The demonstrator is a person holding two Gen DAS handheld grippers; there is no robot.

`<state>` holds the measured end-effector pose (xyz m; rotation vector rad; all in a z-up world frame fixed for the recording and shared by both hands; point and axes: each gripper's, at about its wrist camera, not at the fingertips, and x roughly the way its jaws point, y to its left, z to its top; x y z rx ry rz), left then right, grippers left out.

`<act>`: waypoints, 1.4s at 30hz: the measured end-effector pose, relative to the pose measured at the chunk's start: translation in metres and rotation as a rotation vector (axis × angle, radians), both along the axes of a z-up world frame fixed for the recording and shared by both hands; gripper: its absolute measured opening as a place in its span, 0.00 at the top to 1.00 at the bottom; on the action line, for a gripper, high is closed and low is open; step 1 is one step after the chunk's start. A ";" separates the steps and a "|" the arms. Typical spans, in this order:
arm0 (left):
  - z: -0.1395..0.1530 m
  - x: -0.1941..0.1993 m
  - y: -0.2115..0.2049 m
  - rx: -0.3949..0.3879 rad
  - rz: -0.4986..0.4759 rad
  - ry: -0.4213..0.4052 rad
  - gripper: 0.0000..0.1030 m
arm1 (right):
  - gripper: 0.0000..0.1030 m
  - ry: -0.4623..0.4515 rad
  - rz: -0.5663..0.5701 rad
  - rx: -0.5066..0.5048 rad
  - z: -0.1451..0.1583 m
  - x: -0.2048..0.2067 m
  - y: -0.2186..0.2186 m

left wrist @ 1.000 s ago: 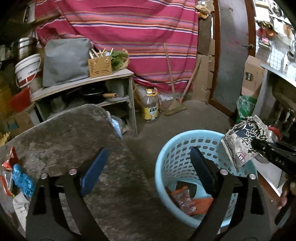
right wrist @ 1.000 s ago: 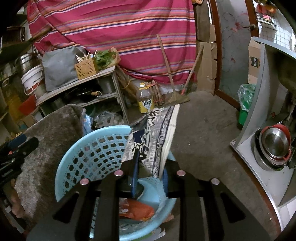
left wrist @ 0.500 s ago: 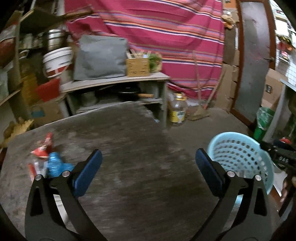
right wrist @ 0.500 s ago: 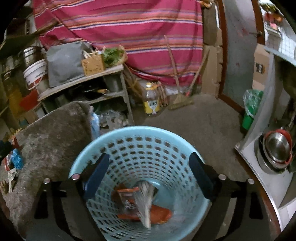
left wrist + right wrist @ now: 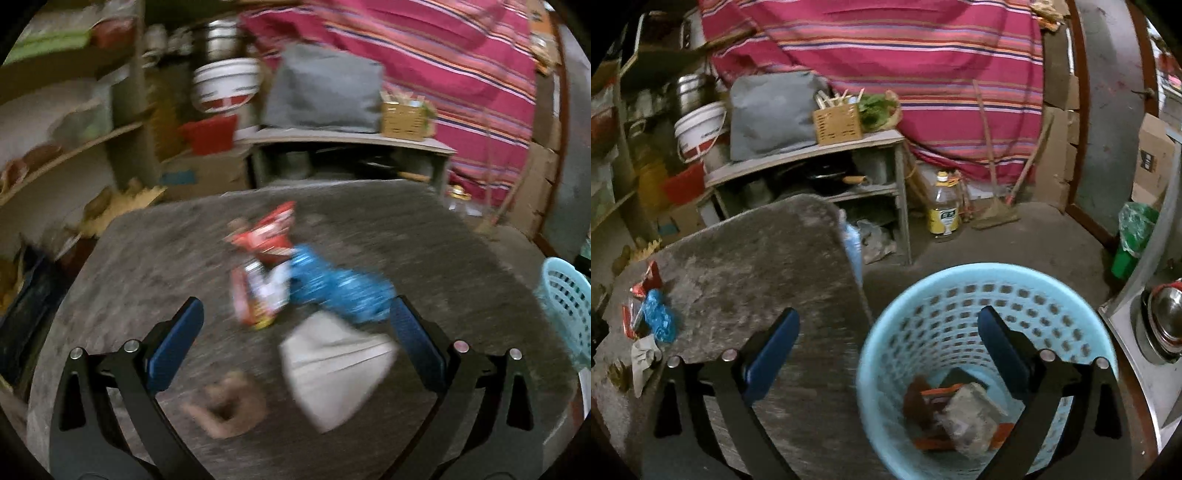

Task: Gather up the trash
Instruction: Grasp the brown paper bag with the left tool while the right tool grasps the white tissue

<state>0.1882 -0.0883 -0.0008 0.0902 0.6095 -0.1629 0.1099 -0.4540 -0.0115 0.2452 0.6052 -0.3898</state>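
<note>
My left gripper [image 5: 295,306] is open above the grey table [image 5: 147,258], with nothing held. Just beyond and between its fingers lies blurred trash: a red wrapper [image 5: 271,236], a blue wrapper [image 5: 340,288], a pale bag [image 5: 332,365] and a brown crumpled scrap [image 5: 229,406]. My right gripper [image 5: 888,313] hangs over the near-left rim of the light blue basket [image 5: 960,280]. Its jaws are opening and nothing is between them. Wrappers and a grey packet [image 5: 967,413] lie in the basket's bottom. The same table trash [image 5: 655,314] shows at the far left of the right wrist view.
The basket stands on the floor by the table's right edge [image 5: 857,280]. Behind are a shelf unit [image 5: 812,151], an oil bottle [image 5: 943,210] and a broom [image 5: 993,214] against a striped cloth. Steel bowls [image 5: 1163,325] sit at the right, beside a green bag [image 5: 1134,229].
My right gripper opened and dropped the black-and-white packet into the basket, then drifted left. My left gripper swung left from the basket to the wrappers on the table.
</note>
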 end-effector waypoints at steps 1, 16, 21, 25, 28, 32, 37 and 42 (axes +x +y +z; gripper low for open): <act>-0.005 0.001 0.011 -0.006 0.016 0.013 0.05 | 0.05 0.002 0.008 0.001 -0.001 0.004 0.006; -0.059 -0.010 0.063 -0.032 0.019 0.138 0.15 | 0.05 0.040 0.183 -0.034 -0.013 0.051 0.111; -0.064 -0.010 0.049 -0.011 -0.092 0.169 0.44 | 0.05 0.058 0.225 -0.036 -0.017 0.063 0.142; -0.060 -0.015 0.048 0.006 -0.111 0.153 0.48 | 0.05 0.060 0.270 -0.054 -0.018 0.068 0.167; -0.048 -0.017 0.060 0.022 -0.081 0.112 0.48 | 0.05 0.058 0.304 -0.060 -0.019 0.070 0.184; -0.029 -0.012 0.098 0.016 0.002 0.060 0.48 | 0.05 0.061 0.354 -0.075 -0.020 0.073 0.208; -0.015 0.002 0.148 -0.034 0.119 0.041 0.48 | 0.05 0.085 0.401 -0.106 -0.025 0.077 0.235; -0.012 0.011 0.185 -0.076 0.214 0.040 0.48 | 0.05 0.097 0.455 -0.113 -0.030 0.079 0.258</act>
